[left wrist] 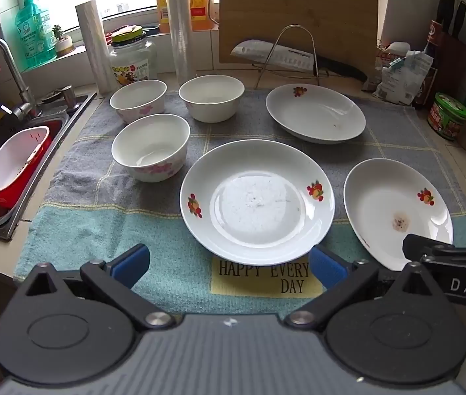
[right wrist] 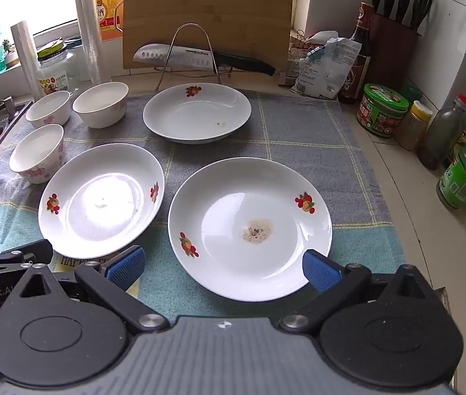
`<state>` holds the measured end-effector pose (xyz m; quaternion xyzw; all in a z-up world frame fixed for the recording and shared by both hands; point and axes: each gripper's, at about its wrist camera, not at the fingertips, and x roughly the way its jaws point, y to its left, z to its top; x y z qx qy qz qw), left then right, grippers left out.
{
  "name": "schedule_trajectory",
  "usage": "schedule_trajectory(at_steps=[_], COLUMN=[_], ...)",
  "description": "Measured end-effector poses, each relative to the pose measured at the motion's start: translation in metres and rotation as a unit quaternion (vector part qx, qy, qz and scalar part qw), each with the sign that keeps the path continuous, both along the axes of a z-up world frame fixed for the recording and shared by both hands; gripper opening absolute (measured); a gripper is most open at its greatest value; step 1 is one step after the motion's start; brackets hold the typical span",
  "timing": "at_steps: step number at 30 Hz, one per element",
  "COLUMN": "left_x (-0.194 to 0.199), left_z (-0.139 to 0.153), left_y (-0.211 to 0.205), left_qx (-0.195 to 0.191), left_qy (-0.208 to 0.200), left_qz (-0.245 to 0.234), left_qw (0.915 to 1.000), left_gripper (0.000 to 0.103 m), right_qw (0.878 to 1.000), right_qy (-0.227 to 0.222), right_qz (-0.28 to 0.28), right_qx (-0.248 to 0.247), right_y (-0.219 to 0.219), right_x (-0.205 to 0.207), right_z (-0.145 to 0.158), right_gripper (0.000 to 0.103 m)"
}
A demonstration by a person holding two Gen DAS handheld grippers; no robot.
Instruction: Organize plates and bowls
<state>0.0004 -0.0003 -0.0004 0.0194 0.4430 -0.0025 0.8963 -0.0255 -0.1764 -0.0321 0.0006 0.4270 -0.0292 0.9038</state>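
Plates ahead of both grippers, on checked towel (left wrist: 78, 204). We see middle plate (left wrist: 257, 202) just beyond left gripper (left wrist: 229, 263); stained plate (right wrist: 249, 227) partly between fingers of right gripper (right wrist: 223, 268), pads clear of rim. Both spread wide, holding nothing. Far plate (right wrist: 196, 112) near knife rack (right wrist: 190, 52). Three floral bowls (left wrist: 150, 146) at left, apart, upright. White plates, fruit decals. Both grippers tilt down.
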Motion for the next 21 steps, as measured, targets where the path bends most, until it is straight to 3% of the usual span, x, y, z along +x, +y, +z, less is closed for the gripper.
schedule_trajectory(at_steps=[21], left_x=[-0.0032], left_z=[0.0044], left_y=[-0.0003], left_qx=[0.001], left_qy=[-0.002], left_qz=[0.003], left_qw=[1.0000], left_gripper=[0.102], right_qw=[1.000], right_qy=[0.003], right_qz=[0.000], right_qx=[-0.007], right_y=[0.0000], right_x=[-0.0015], right_z=[0.0036], right_gripper=[0.103])
